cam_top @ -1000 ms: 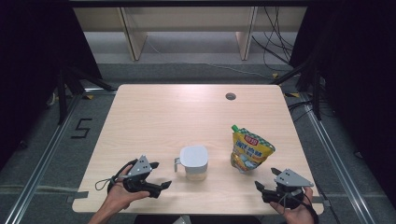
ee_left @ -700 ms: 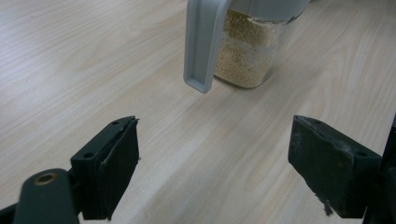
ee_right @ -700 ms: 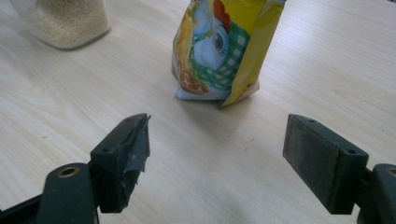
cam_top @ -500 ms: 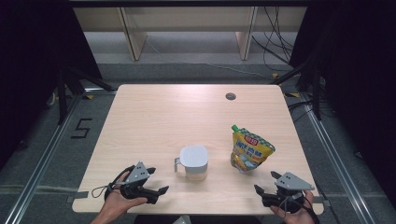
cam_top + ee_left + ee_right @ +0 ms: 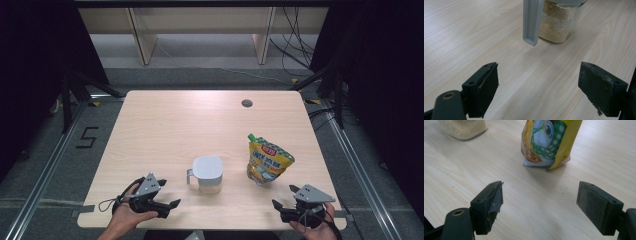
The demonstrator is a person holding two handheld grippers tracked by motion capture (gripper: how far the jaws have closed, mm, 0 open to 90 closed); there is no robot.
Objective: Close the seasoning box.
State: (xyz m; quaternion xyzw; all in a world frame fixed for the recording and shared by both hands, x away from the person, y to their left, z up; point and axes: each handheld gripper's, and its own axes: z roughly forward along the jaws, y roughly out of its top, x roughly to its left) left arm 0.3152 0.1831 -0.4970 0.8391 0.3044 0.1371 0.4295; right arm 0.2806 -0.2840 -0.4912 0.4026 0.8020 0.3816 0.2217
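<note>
1. The clear plastic jug with a grey lid and grey handle [image 5: 208,173], part full of pale grain, stands upright near the front middle of the light wooden bench [image 5: 175,125]. Just to its right, apart from it, the yellow stand-up pouch with a green spout cap [image 5: 266,160] stands leaning a little.
2. The left tongs [image 5: 172,204] sit low at the bench's front left, jaws wide apart with nothing between them. In the left gripper view the grey handle [image 5: 531,21] lies straight ahead of the tongs [image 5: 539,87], its long axis upright and facing them, with bare bench between.
3. The right tongs [image 5: 276,206] rest at the front right corner, jaws likewise wide and empty. In the right gripper view the pouch [image 5: 549,142] stands ahead and a touch left of centre of the tongs [image 5: 540,205], its long axis upright.
4. Judged from this, each hand is nearer to its own thing: the left to the jug's handle, the right to the pouch. A straight push forward would likely bring the handle between the left jaws.
</note>
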